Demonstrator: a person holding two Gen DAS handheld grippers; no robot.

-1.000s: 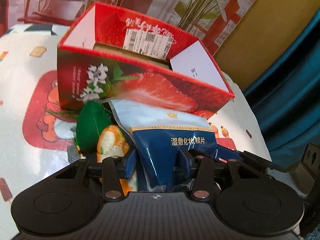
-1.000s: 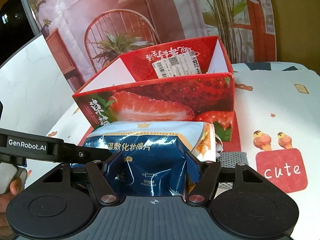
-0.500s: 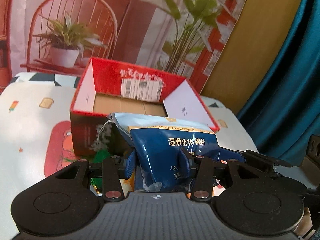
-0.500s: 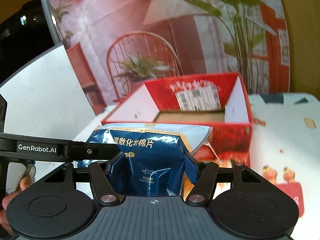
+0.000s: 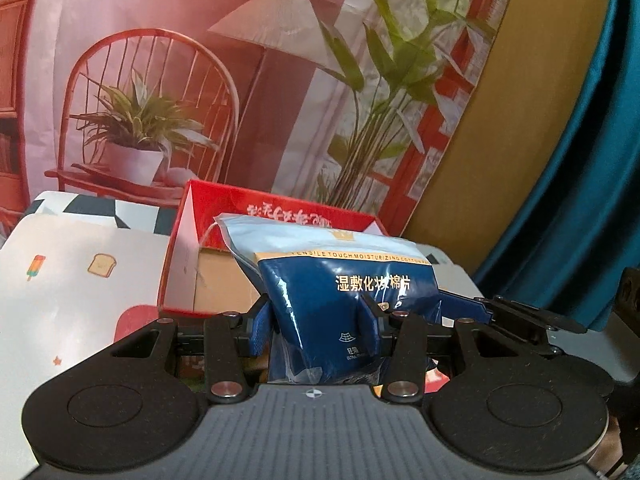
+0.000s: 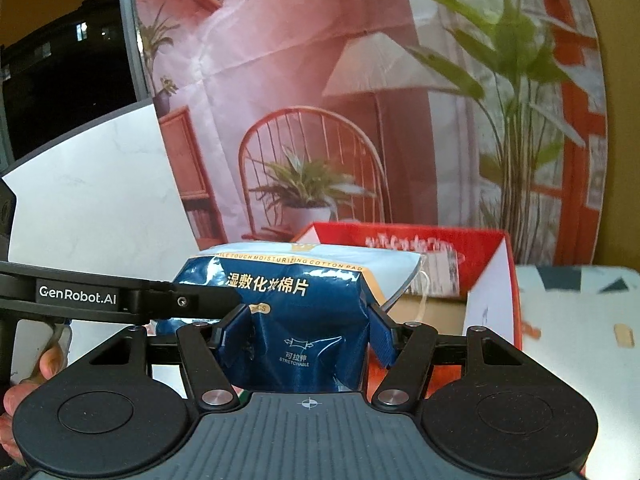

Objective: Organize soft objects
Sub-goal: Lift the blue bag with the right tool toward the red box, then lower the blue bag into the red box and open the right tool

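Left wrist view: left gripper (image 5: 316, 320) clamped on blue cotton-pad pack (image 5: 352, 292); right gripper (image 6: 310, 330) clamped on same pack. Change since a second ago: pack raised off tablecloth (image 5: 72, 280), now above front wall of red strawberry box (image 5: 188, 248). Box interior visible beyond pack. Judgement: lift done; next, carry forward, lower into box, release.

Right gripper (image 6: 310, 330): clamped on blue cotton pad pack (image 6: 296, 312)
Behind: red strawberry box (image 6: 486, 280), open top
Left: other gripper (image 6: 120, 300)
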